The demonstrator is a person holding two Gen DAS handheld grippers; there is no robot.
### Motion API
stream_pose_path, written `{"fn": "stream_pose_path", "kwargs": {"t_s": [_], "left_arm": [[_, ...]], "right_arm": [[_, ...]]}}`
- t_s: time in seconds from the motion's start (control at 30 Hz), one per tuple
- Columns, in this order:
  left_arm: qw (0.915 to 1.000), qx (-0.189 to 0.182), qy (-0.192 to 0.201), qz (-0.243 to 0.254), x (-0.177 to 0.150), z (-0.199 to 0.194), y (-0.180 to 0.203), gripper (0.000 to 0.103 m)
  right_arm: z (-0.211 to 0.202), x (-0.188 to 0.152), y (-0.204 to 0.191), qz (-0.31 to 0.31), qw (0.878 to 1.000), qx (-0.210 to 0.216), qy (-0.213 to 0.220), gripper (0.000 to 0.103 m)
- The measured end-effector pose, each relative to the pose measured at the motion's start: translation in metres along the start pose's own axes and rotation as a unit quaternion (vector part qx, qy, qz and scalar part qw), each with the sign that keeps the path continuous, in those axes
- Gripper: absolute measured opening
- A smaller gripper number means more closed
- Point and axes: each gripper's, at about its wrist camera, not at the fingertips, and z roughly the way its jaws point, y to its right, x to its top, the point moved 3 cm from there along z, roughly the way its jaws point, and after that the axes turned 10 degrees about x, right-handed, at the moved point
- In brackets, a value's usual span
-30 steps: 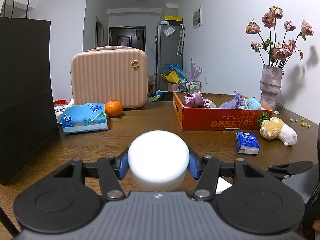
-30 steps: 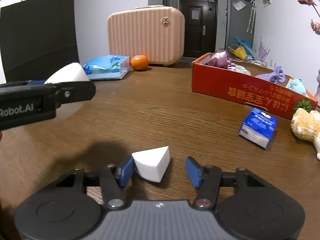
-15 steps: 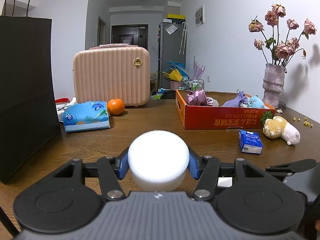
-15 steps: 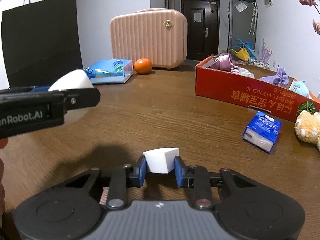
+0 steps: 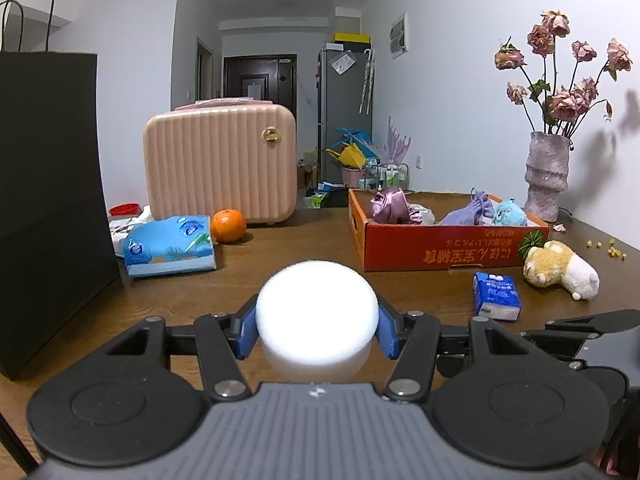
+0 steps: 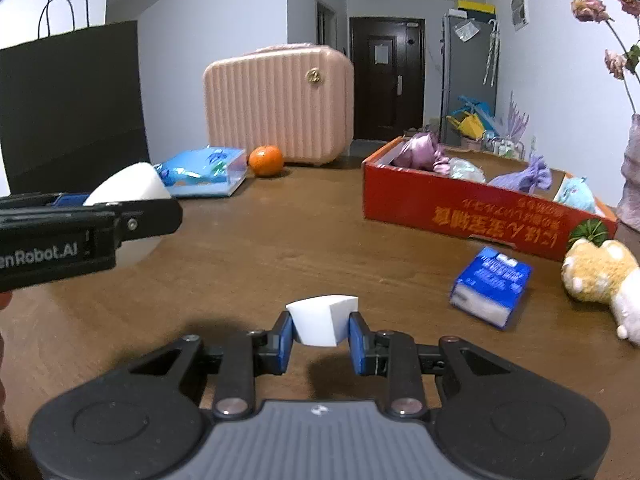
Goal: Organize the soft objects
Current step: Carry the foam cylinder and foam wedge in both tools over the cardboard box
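Brown wood desk, white walls, dark door down a hallway ahead of both tongs.

Left tongs: blue pads clamped on a round white sponge, held above the desk. Seen from the right wrist, left tongs sit off to the left, just ahead of the right pair.

Right tongs: closed narrow on a wedge-shaped white sponge, clear of the desk with its shadow below.

Count, ahead of the tongs:
- 1 red cardboard box, ahead right, holding purple cloth pouches and a blue plush; cannot tell the exact number inside.
- 1 yellow-white plush toy on the desk, just right of the box front.
- 1 small blue tissue pack, near the plush, in front of the box.
- 1 large blue tissue pack, ahead left.
- 1 orange, just beside it.
- 1 pink suitcase behind the orange.
- 1 black paper bag, far left.
- 1 vase of dried roses, far right.
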Motion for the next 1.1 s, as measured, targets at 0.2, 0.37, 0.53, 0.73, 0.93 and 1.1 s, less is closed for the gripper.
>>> {"fn": "stream_pose_path", "kwargs": {"t_s": [0.2,0.37,0.53,0.73,0.93,1.1], "left_arm": [[1.0,-0.002,0.006,0.005,0.01,0.001,0.013,0.058],[0.9999,-0.005,0.008,0.012,0.019,0.005,0.025,0.058],[0.9997,-0.006,0.013,0.019,0.029,0.011,0.039,0.058],[0.9995,-0.008,0.016,0.025,0.04,0.02,0.053,0.058],[0.9995,-0.006,0.015,0.028,0.05,0.034,0.064,0.058],[0.9995,-0.004,0.013,0.029,0.057,0.045,0.073,0.058]], "right_arm": [[-0.01,0.009,0.016,0.001,1.0,-0.012,0.02,0.028],[-0.017,0.018,0.029,0.0,0.999,-0.021,0.038,0.028],[-0.025,0.028,0.04,-0.006,0.998,-0.03,0.058,0.029],[-0.028,0.037,0.053,-0.012,0.996,-0.041,0.073,0.029],[-0.028,0.045,0.066,-0.014,0.995,-0.047,0.084,0.029],[-0.023,0.054,0.079,-0.014,0.995,-0.05,0.091,0.029]]}}
